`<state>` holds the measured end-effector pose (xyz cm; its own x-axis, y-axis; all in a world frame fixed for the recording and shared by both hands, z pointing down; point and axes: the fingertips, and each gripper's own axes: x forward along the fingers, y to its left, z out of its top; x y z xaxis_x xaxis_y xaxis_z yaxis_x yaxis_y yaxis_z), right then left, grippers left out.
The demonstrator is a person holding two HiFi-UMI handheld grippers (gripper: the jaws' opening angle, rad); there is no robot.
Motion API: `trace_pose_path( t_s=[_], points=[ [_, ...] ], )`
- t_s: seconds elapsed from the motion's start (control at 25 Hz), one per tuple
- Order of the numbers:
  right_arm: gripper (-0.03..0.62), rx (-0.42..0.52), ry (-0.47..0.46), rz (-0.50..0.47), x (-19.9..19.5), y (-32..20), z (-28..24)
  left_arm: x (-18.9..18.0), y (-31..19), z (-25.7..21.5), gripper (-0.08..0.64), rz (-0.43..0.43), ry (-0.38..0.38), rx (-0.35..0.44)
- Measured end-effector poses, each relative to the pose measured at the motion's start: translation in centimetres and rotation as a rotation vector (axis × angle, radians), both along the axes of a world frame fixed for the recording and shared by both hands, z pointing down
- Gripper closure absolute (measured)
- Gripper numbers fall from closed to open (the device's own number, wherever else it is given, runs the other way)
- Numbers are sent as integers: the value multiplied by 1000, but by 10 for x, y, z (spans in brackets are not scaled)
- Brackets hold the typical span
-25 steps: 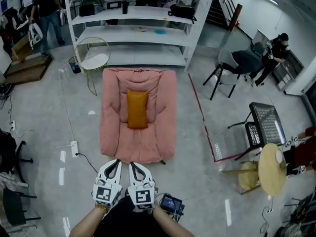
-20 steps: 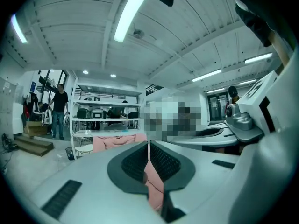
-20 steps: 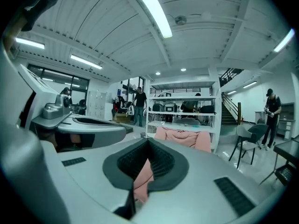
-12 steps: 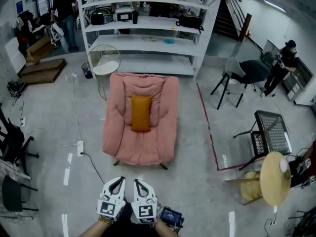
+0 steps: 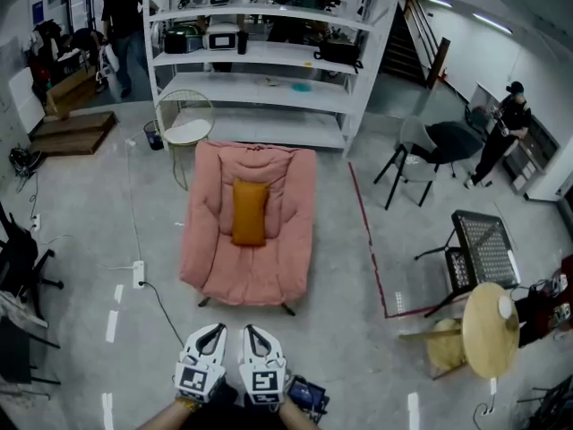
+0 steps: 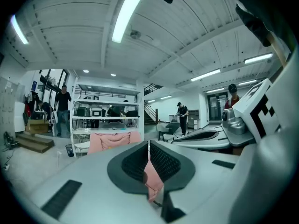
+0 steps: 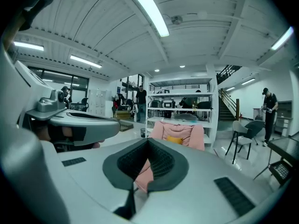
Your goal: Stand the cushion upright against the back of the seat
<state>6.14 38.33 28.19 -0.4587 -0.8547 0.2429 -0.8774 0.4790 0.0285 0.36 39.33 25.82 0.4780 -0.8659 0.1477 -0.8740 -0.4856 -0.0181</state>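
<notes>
A pink armchair [image 5: 215, 267] stands on the concrete floor ahead of me. An orange cushion [image 5: 249, 211] sits in its middle and seems to lean on the backrest. The right gripper view shows the armchair [image 7: 191, 135] with the cushion [image 7: 174, 139] in front of its back. In the left gripper view only the armchair's [image 6: 113, 140] back shows, the cushion hidden. My left gripper [image 5: 213, 331] and right gripper [image 5: 252, 331] are side by side at the bottom edge, a stretch of floor short of the chair. Both are shut and hold nothing.
A white shelf rack [image 5: 260, 56] stands behind the chair, a round wire side table [image 5: 186, 119] at its back left. A cable and power strip [image 5: 137, 274] lie left. Red floor tape [image 5: 367, 240], dark chairs [image 5: 479, 236] and a round wooden table [image 5: 491, 330] are right. People stand far back.
The gap between my grippers and the armchair's front edge has widened; both grippers sit lower in the head view. The cushion and chair have kept their pose.
</notes>
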Motion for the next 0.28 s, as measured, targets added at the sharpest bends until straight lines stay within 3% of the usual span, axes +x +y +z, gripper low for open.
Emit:
trace_pose_path(
  t_s=[0.28],
  points=[
    [577, 2, 12, -1, -11, -3, -5, -17, -9, 0, 537, -10, 0, 8]
  ],
)
